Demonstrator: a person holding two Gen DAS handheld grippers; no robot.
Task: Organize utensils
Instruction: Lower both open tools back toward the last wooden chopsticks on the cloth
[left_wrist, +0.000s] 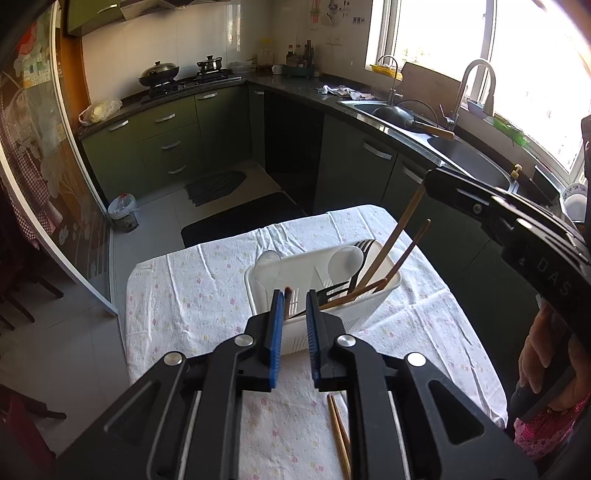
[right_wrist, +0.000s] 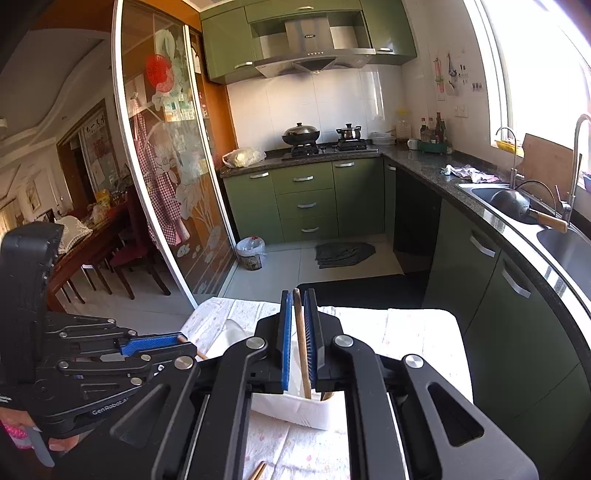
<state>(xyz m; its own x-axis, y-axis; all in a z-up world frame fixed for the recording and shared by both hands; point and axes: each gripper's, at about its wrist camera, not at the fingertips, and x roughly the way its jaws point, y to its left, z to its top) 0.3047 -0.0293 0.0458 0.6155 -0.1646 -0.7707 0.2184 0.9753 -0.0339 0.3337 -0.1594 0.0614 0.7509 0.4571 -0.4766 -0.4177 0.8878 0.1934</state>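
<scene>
A white utensil basket (left_wrist: 384, 286) stands on the cloth-covered table (left_wrist: 192, 291) and holds white spoons (left_wrist: 345, 258), a black fork (left_wrist: 360, 249) and wooden chopsticks (left_wrist: 410, 251). My left gripper (left_wrist: 294, 295) is just above the basket's near rim, jaws a little apart, with a chopstick tip (left_wrist: 287, 301) against its left pad. My right gripper (right_wrist: 298, 295) is above the basket (right_wrist: 295, 410), jaws slightly apart around one upright chopstick (right_wrist: 302, 343) that stands in the basket. Two more chopsticks (left_wrist: 340, 435) lie on the table near me.
The table is small, with floor and a dark mat (left_wrist: 236, 218) beyond it. Green cabinets and a counter with a sink (left_wrist: 469, 158) run along the right. A glass sliding door (right_wrist: 166, 166) is on the left. A small bin (left_wrist: 123, 212) stands on the floor.
</scene>
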